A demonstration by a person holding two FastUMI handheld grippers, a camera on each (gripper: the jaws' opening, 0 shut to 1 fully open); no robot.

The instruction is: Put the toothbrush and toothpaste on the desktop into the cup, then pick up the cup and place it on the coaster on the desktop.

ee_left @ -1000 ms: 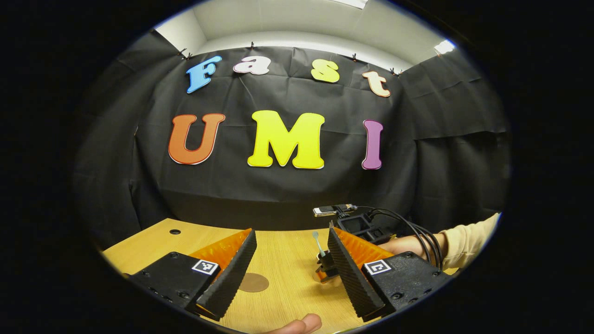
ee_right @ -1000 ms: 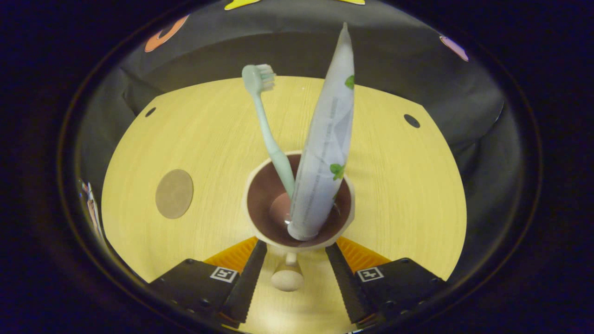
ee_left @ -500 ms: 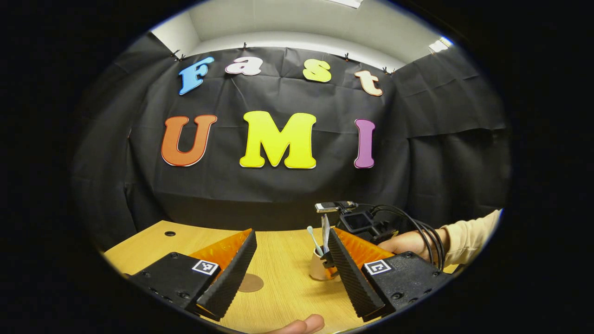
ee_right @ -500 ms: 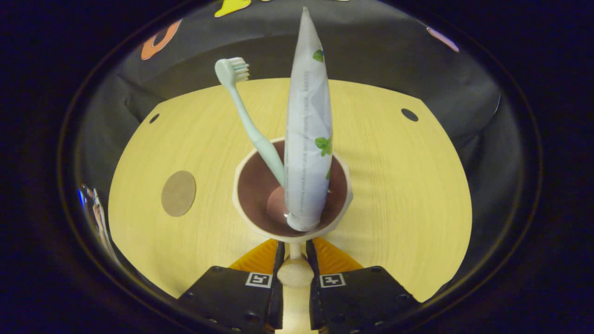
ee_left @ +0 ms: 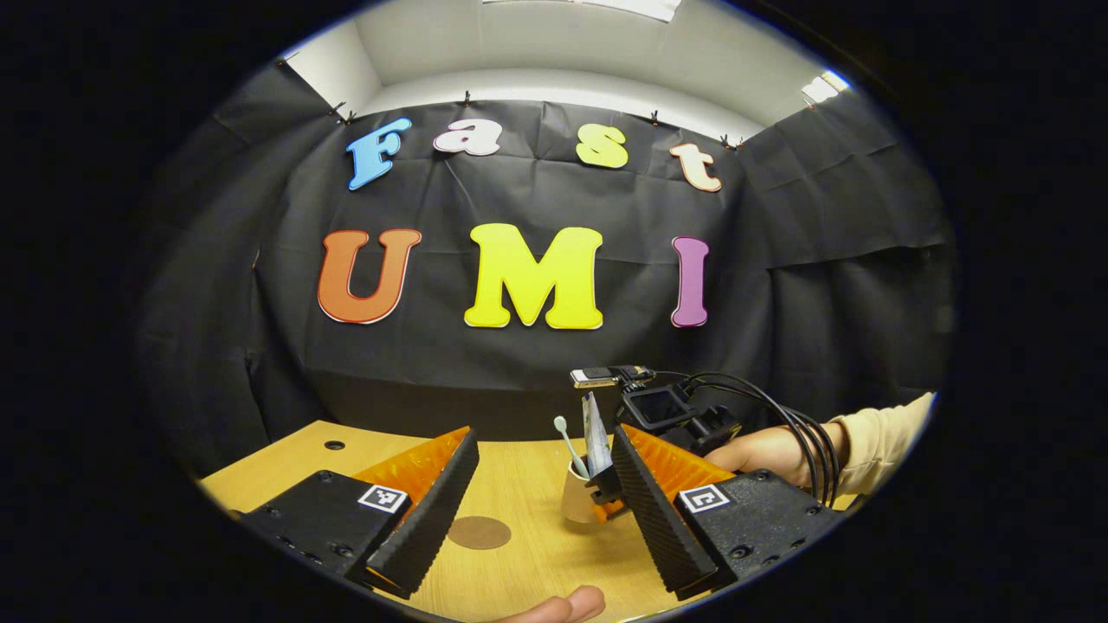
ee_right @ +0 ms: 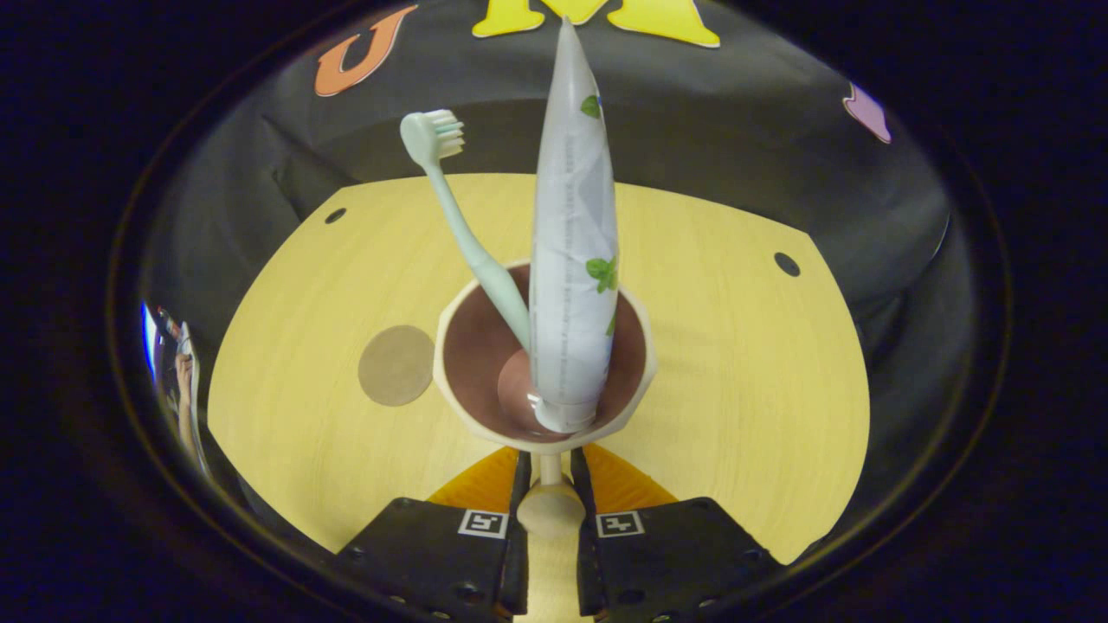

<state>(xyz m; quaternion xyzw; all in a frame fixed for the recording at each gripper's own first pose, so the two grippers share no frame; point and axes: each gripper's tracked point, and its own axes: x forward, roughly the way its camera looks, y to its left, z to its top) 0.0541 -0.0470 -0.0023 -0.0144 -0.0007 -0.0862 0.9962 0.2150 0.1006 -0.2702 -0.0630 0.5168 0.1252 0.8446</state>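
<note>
While the cup (ee_right: 544, 363) holds the toothbrush (ee_right: 459, 234) and toothpaste (ee_right: 573, 260) upright, the right gripper (ee_right: 547, 519) is clamped on its handle (both fingers pressing the knobbed stem); the coaster (ee_right: 396, 365) lies just beside the cup on the desktop (ee_right: 736, 363); the left gripper (ee_left: 541, 493), well apart from the cup, gapes wide, holding nothing.

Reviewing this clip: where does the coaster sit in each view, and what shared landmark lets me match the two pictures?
Left gripper view: the coaster lies low, near the middle, on the desktop, left of the cup.
Right gripper view: the coaster lies left of centre, close beside the cup.
Shared landmark: the cup with the toothbrush and toothpaste inside.
</note>
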